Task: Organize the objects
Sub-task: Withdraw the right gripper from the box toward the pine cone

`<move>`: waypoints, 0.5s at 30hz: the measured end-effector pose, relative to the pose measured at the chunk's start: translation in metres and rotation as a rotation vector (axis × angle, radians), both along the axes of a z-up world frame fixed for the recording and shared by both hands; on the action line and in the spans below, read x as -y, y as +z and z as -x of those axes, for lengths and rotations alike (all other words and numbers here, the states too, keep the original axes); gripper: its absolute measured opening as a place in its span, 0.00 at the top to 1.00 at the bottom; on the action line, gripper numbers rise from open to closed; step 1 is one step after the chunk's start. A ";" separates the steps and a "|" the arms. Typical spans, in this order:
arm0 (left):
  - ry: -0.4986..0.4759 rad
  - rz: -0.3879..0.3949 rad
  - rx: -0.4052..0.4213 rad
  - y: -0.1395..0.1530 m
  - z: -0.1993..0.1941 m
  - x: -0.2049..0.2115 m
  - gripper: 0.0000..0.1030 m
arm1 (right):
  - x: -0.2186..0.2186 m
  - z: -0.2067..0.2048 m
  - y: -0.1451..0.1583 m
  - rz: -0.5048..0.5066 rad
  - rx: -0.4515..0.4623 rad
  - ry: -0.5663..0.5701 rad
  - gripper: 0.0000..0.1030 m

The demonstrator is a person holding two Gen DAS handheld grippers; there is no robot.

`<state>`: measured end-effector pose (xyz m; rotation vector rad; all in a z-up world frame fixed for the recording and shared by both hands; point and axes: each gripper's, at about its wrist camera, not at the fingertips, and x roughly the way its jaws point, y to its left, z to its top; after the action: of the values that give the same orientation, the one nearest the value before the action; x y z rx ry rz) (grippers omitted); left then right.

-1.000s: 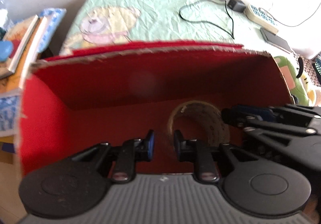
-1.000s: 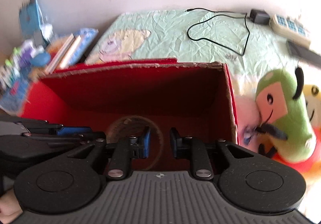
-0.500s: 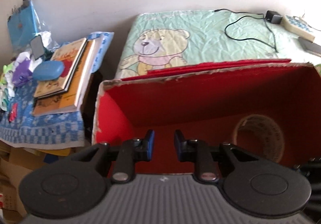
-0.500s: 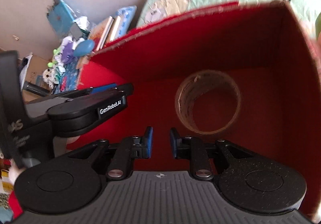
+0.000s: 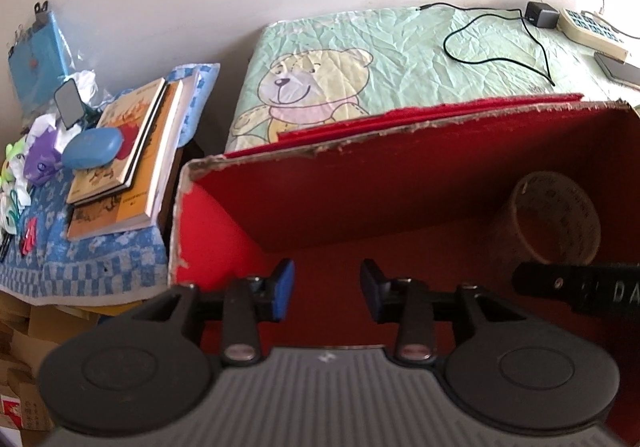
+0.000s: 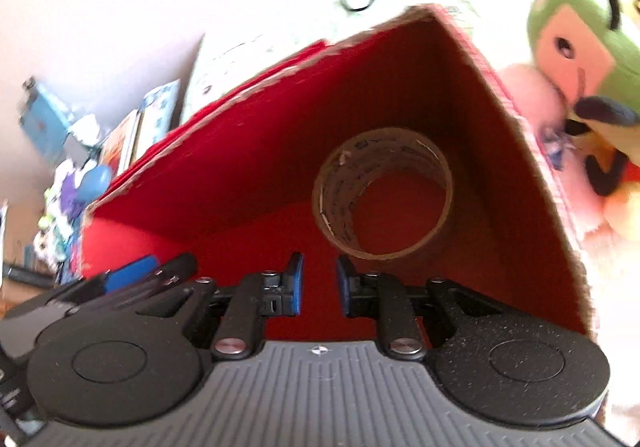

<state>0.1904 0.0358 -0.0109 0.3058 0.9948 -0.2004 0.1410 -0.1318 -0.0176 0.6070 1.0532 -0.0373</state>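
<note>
Left claw [image 5: 327, 293] just widened, empty | right claw [image 6: 318, 285] narrowing, empty | tape roll [image 6: 382, 193] now nearer right claw, in red box [image 6: 248, 151]

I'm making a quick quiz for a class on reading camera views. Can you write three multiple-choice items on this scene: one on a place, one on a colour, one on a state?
1. Where is the roll of tape?
A. On the bedspread
B. Inside the box
C. On the stack of books

2. What colour is the inside of the box?
A. Red
B. Green
C. White

3. How is the left gripper?
A. Shut on the tape
B. Shut on a book
C. Open, with nothing between its pads

Answers:
1. B, the roll rests on the box floor near the right wall.
2. A, the walls and floor inside are red, with a torn cardboard rim.
3. C, its jaws have just been opening, and only the red floor shows in the gap between them.
</note>
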 end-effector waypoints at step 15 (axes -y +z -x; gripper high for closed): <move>0.001 -0.026 0.008 -0.003 0.000 0.002 0.60 | -0.004 0.023 0.023 0.154 0.135 0.034 0.79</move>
<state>0.1901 0.0334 -0.0135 0.3297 0.9905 -0.1856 0.1181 -0.1282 0.0052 0.4454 0.9198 -0.0464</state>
